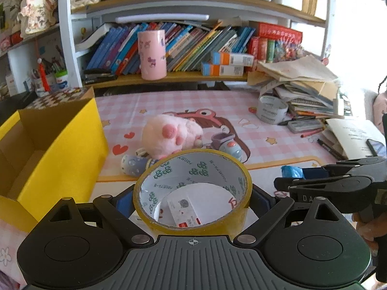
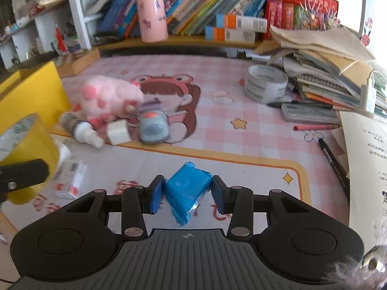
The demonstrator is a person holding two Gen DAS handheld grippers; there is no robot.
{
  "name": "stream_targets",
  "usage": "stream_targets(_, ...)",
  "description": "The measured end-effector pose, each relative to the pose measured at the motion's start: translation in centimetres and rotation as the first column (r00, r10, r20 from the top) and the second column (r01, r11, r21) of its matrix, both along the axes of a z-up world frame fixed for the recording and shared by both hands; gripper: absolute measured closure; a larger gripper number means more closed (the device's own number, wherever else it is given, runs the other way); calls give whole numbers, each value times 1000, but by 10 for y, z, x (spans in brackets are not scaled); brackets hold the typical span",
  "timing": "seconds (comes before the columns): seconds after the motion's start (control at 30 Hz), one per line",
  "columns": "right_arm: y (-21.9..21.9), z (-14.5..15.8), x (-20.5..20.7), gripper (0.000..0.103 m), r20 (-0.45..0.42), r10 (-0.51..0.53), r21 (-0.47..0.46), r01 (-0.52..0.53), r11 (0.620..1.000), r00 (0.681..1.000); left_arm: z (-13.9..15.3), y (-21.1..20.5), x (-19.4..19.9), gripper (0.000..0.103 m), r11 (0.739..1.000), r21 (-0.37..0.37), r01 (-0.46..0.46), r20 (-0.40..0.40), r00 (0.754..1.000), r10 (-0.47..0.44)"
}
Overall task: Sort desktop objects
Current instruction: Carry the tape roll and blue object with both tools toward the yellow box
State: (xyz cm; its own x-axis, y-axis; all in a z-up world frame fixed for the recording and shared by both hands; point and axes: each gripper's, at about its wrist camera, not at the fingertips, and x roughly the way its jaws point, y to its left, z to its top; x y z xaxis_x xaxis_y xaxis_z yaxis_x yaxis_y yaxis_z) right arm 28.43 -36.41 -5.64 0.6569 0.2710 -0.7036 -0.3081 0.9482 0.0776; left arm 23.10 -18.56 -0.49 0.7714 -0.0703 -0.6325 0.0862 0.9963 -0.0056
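My left gripper (image 1: pixel 192 199) is shut on a yellow tape roll (image 1: pixel 169 227) and holds it above the desk, just right of the open yellow box (image 1: pixel 60 145). The roll also shows at the left edge of the right wrist view (image 2: pixel 31 142). My right gripper (image 2: pixel 185 193) is shut on a blue wrapped packet (image 2: pixel 187 193) and holds it above the mat; it shows in the left wrist view (image 1: pixel 338 183) at the right. On the mat lie a pink plush toy (image 1: pixel 169 133), a small spray bottle (image 2: pixel 79 128), a grey-blue toy (image 2: pixel 153 126) and a small white box (image 2: pixel 71 178).
A grey tape roll (image 2: pixel 264 83) sits at the right by a pile of books and papers (image 2: pixel 333 72). A pencil case (image 2: pixel 309 113), a red pen (image 2: pixel 316 127) and a black marker (image 2: pixel 335 162) lie near it. A pink cylinder (image 1: pixel 152 54) stands on the shelf.
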Motion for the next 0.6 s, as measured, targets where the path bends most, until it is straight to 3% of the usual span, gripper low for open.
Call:
stream_targets(0.33, 25, 29, -47, 64, 56, 12, 30, -13, 999, 998, 13, 18, -34, 9, 994, 22, 107, 60, 992, -108)
stream_targets(0.6, 58, 32, -80, 64, 52, -9, 26, 8, 1000, 999, 15, 52, -64, 9, 990, 18, 142, 76, 987, -143)
